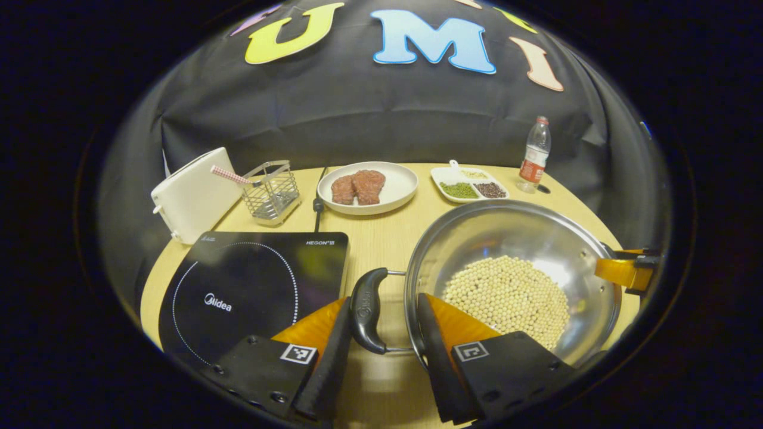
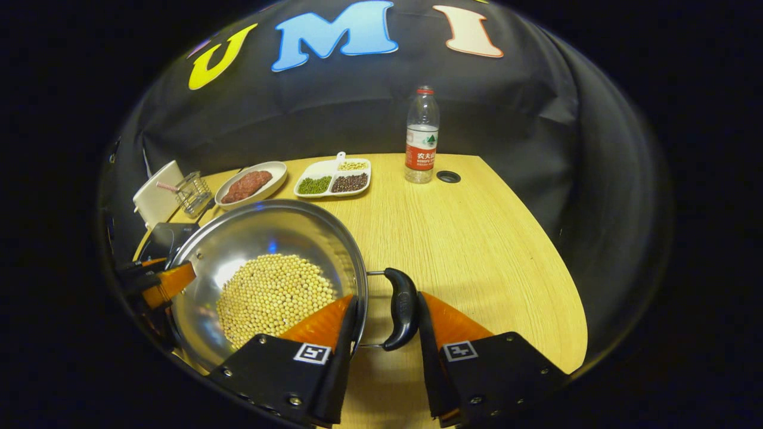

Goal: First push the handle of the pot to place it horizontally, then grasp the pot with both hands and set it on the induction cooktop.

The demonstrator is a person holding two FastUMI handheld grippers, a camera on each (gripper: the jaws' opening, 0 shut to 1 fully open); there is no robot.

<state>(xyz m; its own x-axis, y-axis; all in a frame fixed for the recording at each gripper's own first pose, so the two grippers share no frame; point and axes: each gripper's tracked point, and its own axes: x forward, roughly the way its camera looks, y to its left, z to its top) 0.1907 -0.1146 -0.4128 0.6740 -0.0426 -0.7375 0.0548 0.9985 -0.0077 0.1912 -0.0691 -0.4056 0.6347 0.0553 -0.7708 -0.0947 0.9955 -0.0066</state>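
Straddling the pot's (image 1: 512,280) black side handle (image 1: 366,310), the left gripper (image 1: 381,351) had its jaws spread, one outside the handle and one inside the rim. The right gripper (image 2: 384,348) stood likewise at the opposite handle (image 2: 400,308), jaws spread. Holding soybeans (image 2: 274,298), the pot sat on the surface (image 2: 477,238) just beside the induction cooktop (image 1: 250,286).

The left tool (image 1: 384,333) straddled the pot's (image 1: 512,238) near black handle (image 1: 366,310) — one finger outside it, the other inside the rim over the soybeans (image 1: 506,298). The induction cooktop (image 1: 250,292) lay just beside the pot on the desk (image 1: 381,238). At the pot's far handle sat the right tool (image 1: 626,271) — its fingers' state unclear.
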